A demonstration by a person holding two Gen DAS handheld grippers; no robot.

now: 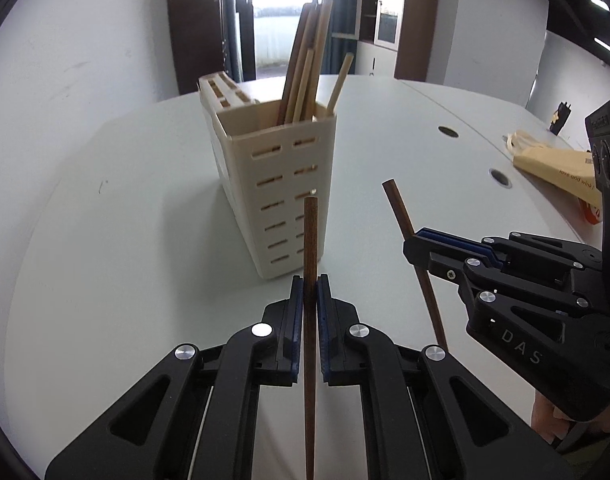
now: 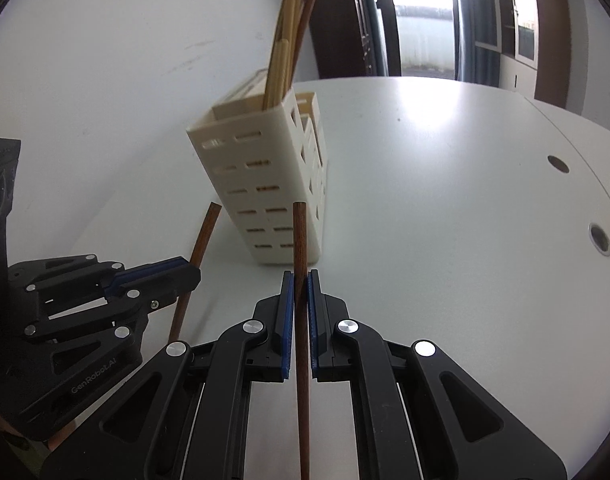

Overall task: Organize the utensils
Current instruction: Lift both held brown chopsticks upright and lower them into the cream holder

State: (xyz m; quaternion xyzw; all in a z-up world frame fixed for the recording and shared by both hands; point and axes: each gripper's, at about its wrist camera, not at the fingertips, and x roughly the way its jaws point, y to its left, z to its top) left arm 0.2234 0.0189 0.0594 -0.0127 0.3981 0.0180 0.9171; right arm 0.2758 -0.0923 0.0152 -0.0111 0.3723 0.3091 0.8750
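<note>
The left claw (image 1: 310, 292) is pressed together on a dark brown chopstick (image 1: 310, 248). The stick stands upright between the blue pads (image 1: 296, 312), its blunt end above the fingertips and its lower length running down between the black finger links. Directly ahead of this claw, just beyond the fingertips, stands a cream slotted utensil holder (image 1: 283, 196) on the white table (image 1: 125, 220). The holder contains a bundle of pale wooden chopsticks (image 1: 305, 80) and at least one dark one, all leaning against each other; one pale stick leans apart toward the right corner.

To the right of the left claw, and near it, the right claw (image 2: 301, 288) pinches a second dark brown chopstick (image 2: 299, 240). In the right wrist view this stick also stands upright between the pads, with its top end above the fingertips. In the left wrist view the same stick is tilted, its top leaning toward the holder. The holder lies ahead and slightly left of the right claw, with its base close to the fingertips.

Farther right of the right claw, well apart across the table, lies a tan paper sleeve (image 1: 553, 164) with printed text, next to an orange object that is partly hidden. Two round holes (image 1: 448, 132) are set in the tabletop between the holder and the sleeve.
</note>
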